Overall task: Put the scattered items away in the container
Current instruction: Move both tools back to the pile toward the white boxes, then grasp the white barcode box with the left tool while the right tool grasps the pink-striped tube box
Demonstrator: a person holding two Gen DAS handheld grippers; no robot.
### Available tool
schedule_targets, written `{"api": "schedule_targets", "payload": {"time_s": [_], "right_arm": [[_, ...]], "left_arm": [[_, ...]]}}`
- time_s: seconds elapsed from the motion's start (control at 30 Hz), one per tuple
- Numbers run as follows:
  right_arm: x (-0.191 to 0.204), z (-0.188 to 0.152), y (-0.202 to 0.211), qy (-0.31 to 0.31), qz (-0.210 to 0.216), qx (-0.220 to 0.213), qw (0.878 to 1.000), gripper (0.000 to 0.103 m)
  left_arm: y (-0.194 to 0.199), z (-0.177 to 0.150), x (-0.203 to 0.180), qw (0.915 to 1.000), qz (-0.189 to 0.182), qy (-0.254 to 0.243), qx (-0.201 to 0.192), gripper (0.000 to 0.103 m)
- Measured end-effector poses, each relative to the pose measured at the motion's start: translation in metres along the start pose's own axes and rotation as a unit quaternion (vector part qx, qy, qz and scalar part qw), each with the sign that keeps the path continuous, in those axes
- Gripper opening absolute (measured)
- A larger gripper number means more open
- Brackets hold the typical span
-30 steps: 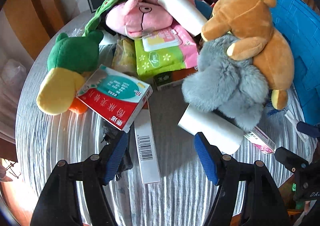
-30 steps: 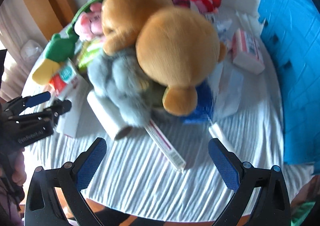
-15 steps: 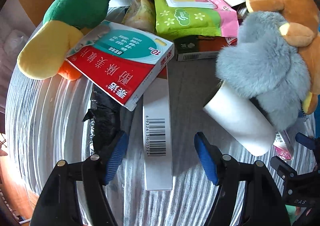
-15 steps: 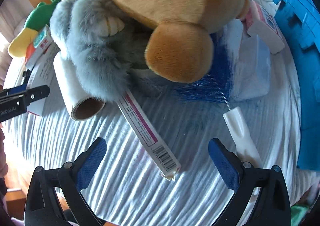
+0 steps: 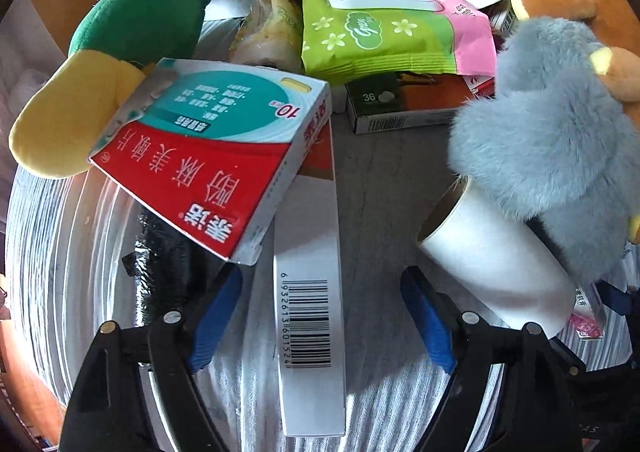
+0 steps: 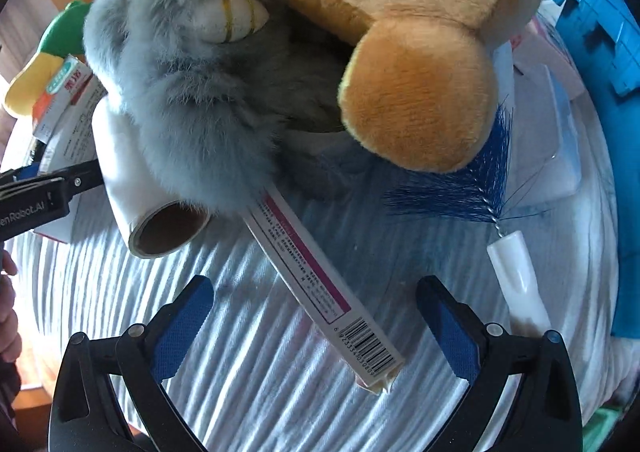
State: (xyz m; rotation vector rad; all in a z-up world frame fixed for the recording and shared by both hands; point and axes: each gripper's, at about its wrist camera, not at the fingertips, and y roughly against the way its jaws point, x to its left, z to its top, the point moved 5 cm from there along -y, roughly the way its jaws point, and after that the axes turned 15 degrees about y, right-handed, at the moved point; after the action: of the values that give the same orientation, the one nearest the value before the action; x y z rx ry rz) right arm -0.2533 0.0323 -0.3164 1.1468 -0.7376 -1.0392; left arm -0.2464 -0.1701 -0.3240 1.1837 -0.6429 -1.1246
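The left claw point(image 5: 322, 318) is spread wide around a long white barcoded box point(image 5: 310, 316) lying on the table point(image 5: 60, 272), nothing gripped. The right claw point(image 6: 316, 318) is likewise spread wide around a pink-striped narrow box point(image 6: 320, 280). The blue container point(image 6: 600, 4) is seen at the far right.

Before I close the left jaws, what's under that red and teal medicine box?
The red and teal medicine box lies across the far end of a long white barcode box, and black crinkled plastic shows beneath its near corner. What else it covers is hidden.
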Motion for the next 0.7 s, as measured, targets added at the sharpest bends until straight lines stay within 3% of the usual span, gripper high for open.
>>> {"api": "schedule_targets", "payload": {"time_s": [0.13, 0.23, 0.33, 0.43, 0.5, 0.57, 0.7], "right_arm": [[-0.001, -0.006, -0.002, -0.025, -0.008, -0.01, 1.0, 0.103], [0.003, -0.011, 0.0, -0.031, 0.022, 0.003, 0.999, 0.102], [0.016, -0.02, 0.009, -0.037, 0.072, -0.018, 0.997, 0.088], [0.017, -0.026, 0.012, -0.041, 0.069, -0.035, 0.996, 0.07], [0.009, -0.028, 0.013, -0.049, 0.068, -0.04, 0.996, 0.052], [-0.001, -0.03, 0.012, -0.056, 0.07, -0.039, 0.995, 0.046], [-0.006, -0.028, 0.009, -0.047, 0.061, -0.036, 0.996, 0.045]], "left_arm": [[0.001, -0.006, -0.001, 1.0, -0.001, -0.005, 0.005, 0.09], [0.004, -0.01, 0.0, 0.9999, -0.004, -0.009, 0.01, 0.09], [0.009, -0.016, 0.002, 0.9999, -0.004, -0.01, 0.001, 0.088], [0.017, -0.021, 0.005, 0.9999, -0.007, -0.01, -0.006, 0.067], [0.024, -0.025, 0.006, 0.9998, -0.013, -0.016, -0.005, 0.035], [0.028, -0.029, 0.009, 0.9998, -0.012, -0.015, 0.0, 0.025], [0.033, -0.035, 0.013, 0.9998, -0.014, -0.011, 0.002, 0.024]]}}
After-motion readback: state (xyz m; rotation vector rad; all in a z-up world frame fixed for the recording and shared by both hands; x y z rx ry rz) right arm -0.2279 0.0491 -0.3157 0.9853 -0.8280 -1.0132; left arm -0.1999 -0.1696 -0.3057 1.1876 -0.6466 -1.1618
